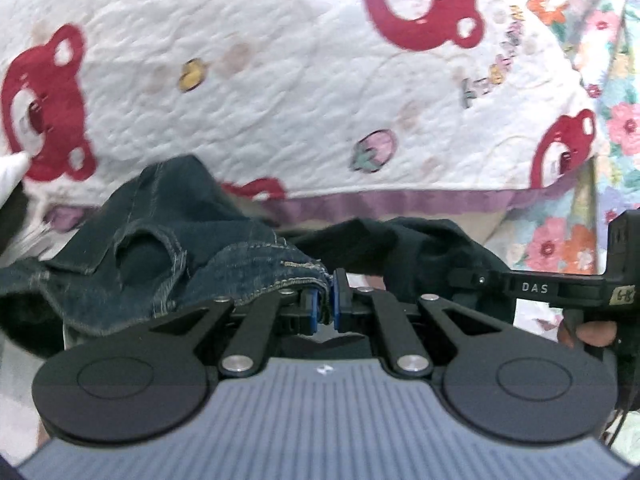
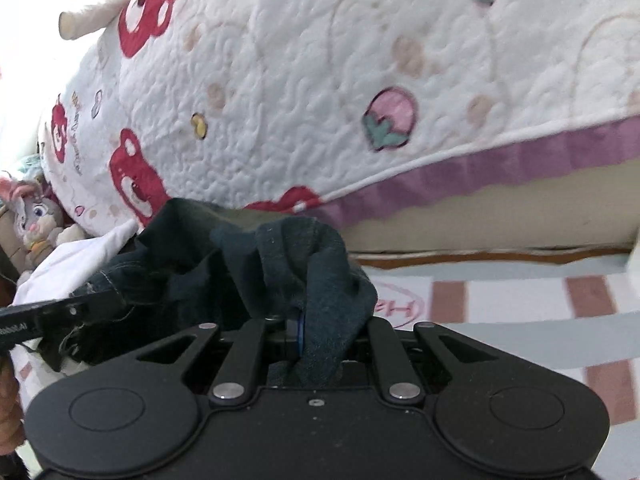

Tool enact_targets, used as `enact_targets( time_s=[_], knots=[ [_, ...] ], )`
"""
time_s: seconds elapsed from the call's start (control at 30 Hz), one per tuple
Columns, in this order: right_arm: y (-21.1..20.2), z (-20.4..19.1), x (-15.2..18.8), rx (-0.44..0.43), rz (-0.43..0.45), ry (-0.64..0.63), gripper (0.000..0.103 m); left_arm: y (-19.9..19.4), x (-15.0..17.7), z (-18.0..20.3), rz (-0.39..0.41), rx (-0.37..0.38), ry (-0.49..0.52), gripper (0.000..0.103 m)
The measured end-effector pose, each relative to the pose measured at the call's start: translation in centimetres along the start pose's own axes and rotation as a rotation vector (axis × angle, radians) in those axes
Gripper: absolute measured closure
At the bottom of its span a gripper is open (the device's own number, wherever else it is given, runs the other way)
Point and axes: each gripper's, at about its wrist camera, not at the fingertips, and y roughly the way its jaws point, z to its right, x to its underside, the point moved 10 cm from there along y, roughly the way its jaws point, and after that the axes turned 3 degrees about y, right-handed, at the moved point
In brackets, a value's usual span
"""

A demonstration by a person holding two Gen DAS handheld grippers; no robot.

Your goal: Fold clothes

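Left wrist: left claw (image 1: 325, 300) pinches denim garment (image 1: 168, 248); right claw (image 2: 304, 332) grips it too.

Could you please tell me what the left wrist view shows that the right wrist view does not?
Left wrist only: the floral fabric at the right edge, and the right gripper seen from the side.

Right wrist only: a plush rabbit and a pink-striped cloth.

Both: the bear-print quilt and dark denim garment, clamped by each gripper.
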Motion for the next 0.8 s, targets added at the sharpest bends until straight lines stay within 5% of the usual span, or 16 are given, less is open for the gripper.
enact_targets(
  time_s=[0.27,0.47,0.57,0.6,0.67,0.7,0.73,0.8],
  knots=[
    [-7.9,5.8,-6.1,0.130,0.101,-0.042,0.091,1.0,-6.5,12.1,0.001,0.234,0.097,0.097],
    [-20.4,10.6,-13.8,0.322,0.246,-0.148,0.091,-4.0,-15.0,20.3,0.134,0.508,0.092,0.097],
    [-25.4,13.6,-15.8,0.415,0.273,-0.173,0.088,-5.9,-16.3,21.9,0.173,0.571,0.086,0.096],
    [-26.7,14.8,-16.0,0.444,0.270,-0.176,0.082,-6.2,-16.2,21.9,0.187,0.556,0.099,0.092],
    [-27.2,17.7,-14.2,0.523,0.201,-0.150,0.050,-5.0,-14.4,20.2,0.204,0.416,0.155,0.080],
    [-26.8,19.6,-12.4,0.577,0.148,-0.119,0.041,-3.5,-12.6,18.5,0.165,0.347,0.151,0.056],
    [-26.3,21.2,-10.5,0.618,0.104,-0.085,0.041,-1.8,-10.5,16.5,0.108,0.297,0.130,0.045],
    [-24.4,23.5,-5.8,0.659,0.011,-0.011,0.041,1.5,-6.3,12.6,-0.006,0.197,0.087,0.045]
  ],
)
